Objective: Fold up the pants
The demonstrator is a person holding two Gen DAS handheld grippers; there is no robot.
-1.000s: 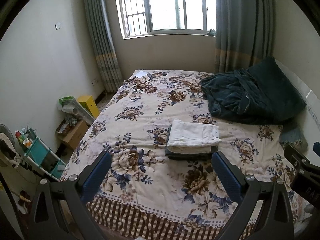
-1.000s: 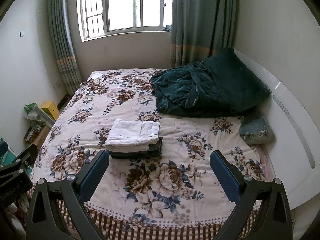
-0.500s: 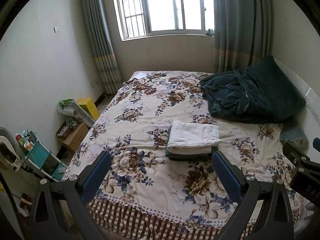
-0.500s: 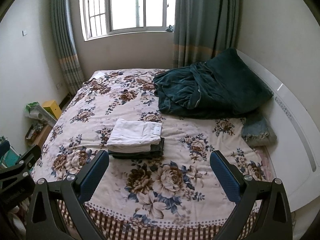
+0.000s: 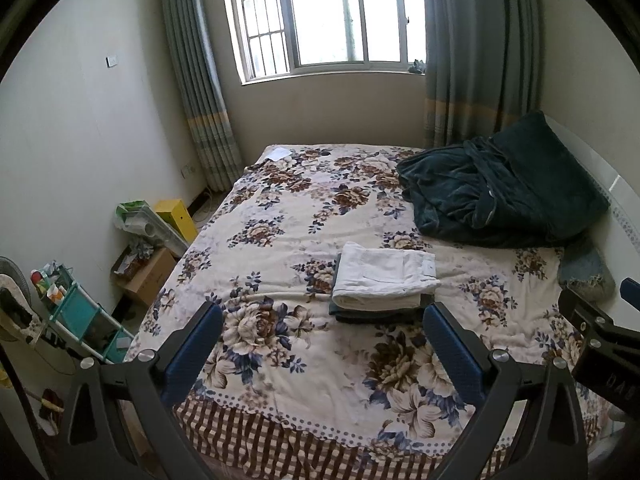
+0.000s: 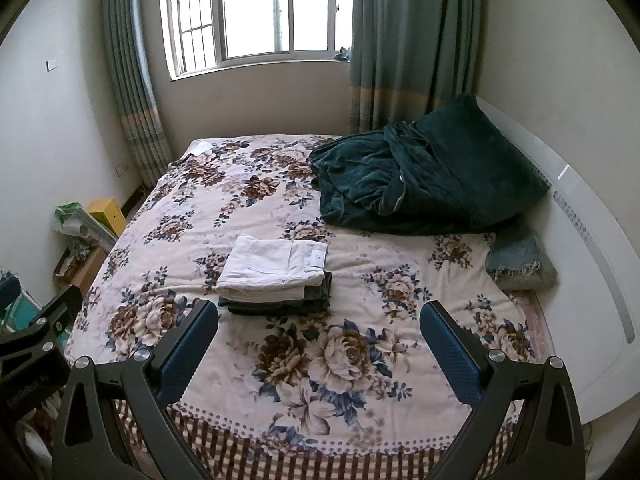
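A wide bed covered by a cream quilt printed with brown and blue flowers (image 5: pixel 280 240) fills most of both views. On its far right side, against the white headboard, lies a rumpled dark green velvety blanket (image 5: pixel 500 196), and near the right edge sits a small faded blue-grey frayed cloth (image 6: pixel 520 260), loosely bunched rather than folded; what garment it is cannot be told.

Around the middle of the bed rests the task's item: a pair of white pants folded into a neat rectangle (image 5: pixel 384 278), stacked squarely on top of a folded dark grey garment (image 5: pixel 376 314) whose edges show beneath it. The right wrist view shows the same stack, with a small label on the white pair's top layer.

Both tools are held back at the foot of the bed, well apart from the stack. The left gripper (image 5: pixel 322 344) has its blue-padded fingers spread wide with nothing between them, and the right gripper (image 6: pixel 320 340) is likewise spread and empty.

Judging from this, the folding looks finished: the white pants are compact, tidy and set down. Nothing obvious remains, unless the blue-grey cloth is also meant to be folded.
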